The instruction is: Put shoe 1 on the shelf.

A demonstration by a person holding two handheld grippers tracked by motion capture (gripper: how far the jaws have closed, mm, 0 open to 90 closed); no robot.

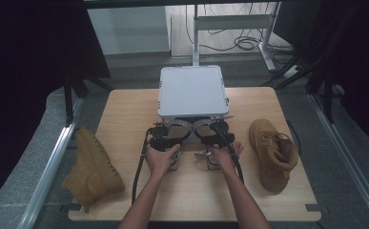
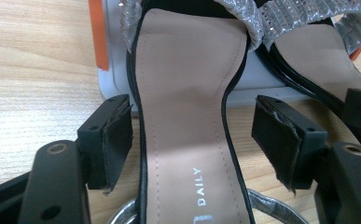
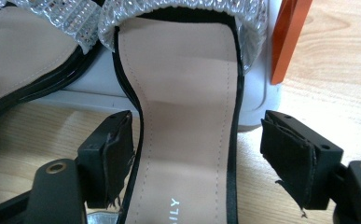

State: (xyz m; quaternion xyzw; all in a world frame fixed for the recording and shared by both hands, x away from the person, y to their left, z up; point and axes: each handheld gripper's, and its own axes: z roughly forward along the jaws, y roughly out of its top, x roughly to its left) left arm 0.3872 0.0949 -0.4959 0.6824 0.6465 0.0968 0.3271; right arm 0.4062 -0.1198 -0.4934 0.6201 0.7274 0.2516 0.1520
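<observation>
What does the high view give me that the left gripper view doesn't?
High view alone: two tan boots, one at the table's left edge and one lying on the right side, both hands on the grippers, and the whole white case lid.

Left gripper view alone: the left gripper open, its fingers straddling the left sandal without clamping, and "DAILY" printed on the insole.

Both: the pair of silver-strapped sandals, toes resting on the case's near edge, and the wooden table.
</observation>
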